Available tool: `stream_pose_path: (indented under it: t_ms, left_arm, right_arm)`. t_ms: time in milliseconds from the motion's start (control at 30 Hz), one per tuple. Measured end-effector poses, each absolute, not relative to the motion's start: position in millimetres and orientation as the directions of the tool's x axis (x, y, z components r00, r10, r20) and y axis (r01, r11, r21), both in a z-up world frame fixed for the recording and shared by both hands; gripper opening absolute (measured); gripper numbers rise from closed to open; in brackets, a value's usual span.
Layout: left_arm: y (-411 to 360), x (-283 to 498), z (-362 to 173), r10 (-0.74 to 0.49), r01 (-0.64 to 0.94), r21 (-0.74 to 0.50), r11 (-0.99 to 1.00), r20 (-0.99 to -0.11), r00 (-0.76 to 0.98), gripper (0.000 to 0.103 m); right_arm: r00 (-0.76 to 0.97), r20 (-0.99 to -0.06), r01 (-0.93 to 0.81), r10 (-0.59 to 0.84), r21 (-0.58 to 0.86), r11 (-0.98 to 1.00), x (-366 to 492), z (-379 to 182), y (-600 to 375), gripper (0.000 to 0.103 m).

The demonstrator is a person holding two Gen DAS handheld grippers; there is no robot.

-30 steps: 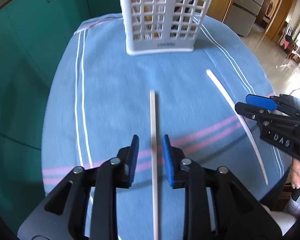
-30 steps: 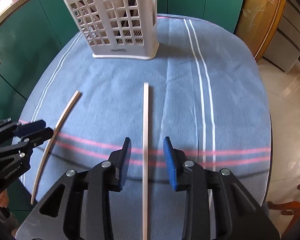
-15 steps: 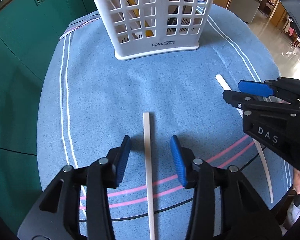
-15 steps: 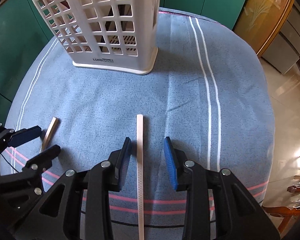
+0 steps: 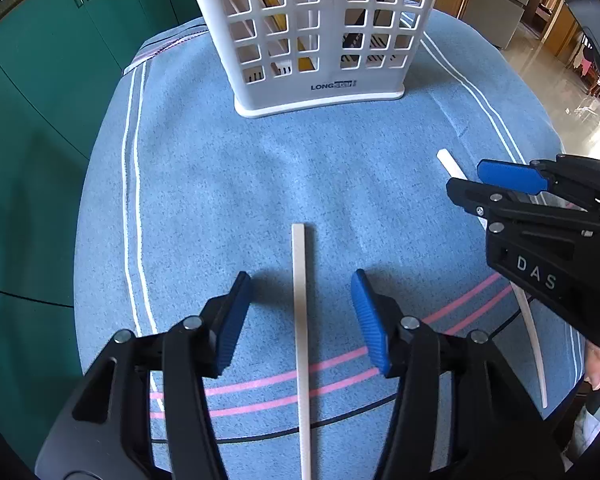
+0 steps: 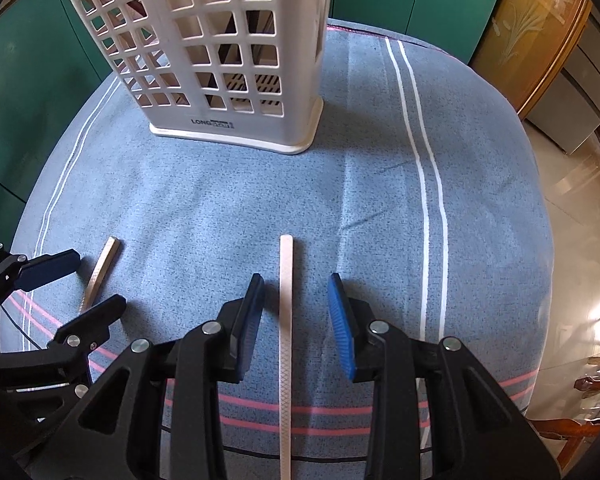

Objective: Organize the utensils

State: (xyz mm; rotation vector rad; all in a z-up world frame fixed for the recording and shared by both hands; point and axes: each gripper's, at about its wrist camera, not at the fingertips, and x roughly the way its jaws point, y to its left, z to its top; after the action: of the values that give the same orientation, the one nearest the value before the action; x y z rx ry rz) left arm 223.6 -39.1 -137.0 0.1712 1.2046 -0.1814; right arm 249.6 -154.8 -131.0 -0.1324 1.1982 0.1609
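Observation:
Two pale chopsticks lie side by side on the blue striped cloth (image 5: 204,184). My left gripper (image 5: 300,280) straddles one chopstick (image 5: 300,320) near its far end. Its jaws are opening and the blue pads stand well clear of the stick on both sides. My right gripper (image 6: 295,280) straddles the other chopstick (image 6: 286,340) the same way, open with a gap on each side. Each view shows the other gripper at its edge: the right gripper (image 5: 466,180) over its chopstick (image 5: 446,159), the left gripper (image 6: 98,280) over its chopstick (image 6: 106,258). A white lattice utensil basket (image 5: 320,40) stands upright beyond both.
The basket (image 6: 220,40) holds some yellow and dark items, hard to make out through the lattice. Green cabinet doors (image 5: 60,80) surround the table at the back and left. The table's right edge drops to a shiny floor (image 6: 572,220). A person's finger (image 5: 596,364) shows at the lower right.
Both grippers have moved forward along their chopsticks towards the basket, which now looms larger. The left jaws have spread wider. The right jaws keep the same gap.

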Motion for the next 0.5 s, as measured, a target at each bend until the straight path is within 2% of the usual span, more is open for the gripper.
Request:
stream_pose_path:
  t_ms: [133,200,267,333,500]
  left_arm:
    - [-36.8,223.7,-138.2,-0.051,0.219,0.028,0.975,-0.935,0.350,0.057]
    - [-35.3,222.5,-139.2,-0.044,0.201,0.029,0.979,-0.936,0.350,0.066]
    - [-33.5,222.9,-140.3,-0.053,0.202,0.019,0.979,-0.937,0.345,0.069]
    - [-32.4,221.9,-141.2,-0.054,0.209,0.021,0.978,-0.938,0.343,0.073]
    - [-32.4,221.9,-141.8,-0.058,0.210,0.019,0.978,-0.934,0.353,0.074]
  right_arm:
    - [0.363,-0.930,-0.200,0.051,-0.024,0.979,245.7,-132.0,-152.8,0.034]
    - [0.368,-0.929,-0.199,0.051,-0.025,0.980,243.4,-132.1,-152.8,0.035]
    - [0.370,-0.928,-0.200,0.050,-0.026,0.979,241.2,-132.1,-154.5,0.037]
    - [0.379,-0.925,-0.180,0.030,-0.041,0.983,239.9,-132.5,-156.9,0.050]
    - [0.388,-0.920,-0.173,0.053,-0.016,0.985,236.9,-133.8,-164.8,0.053]
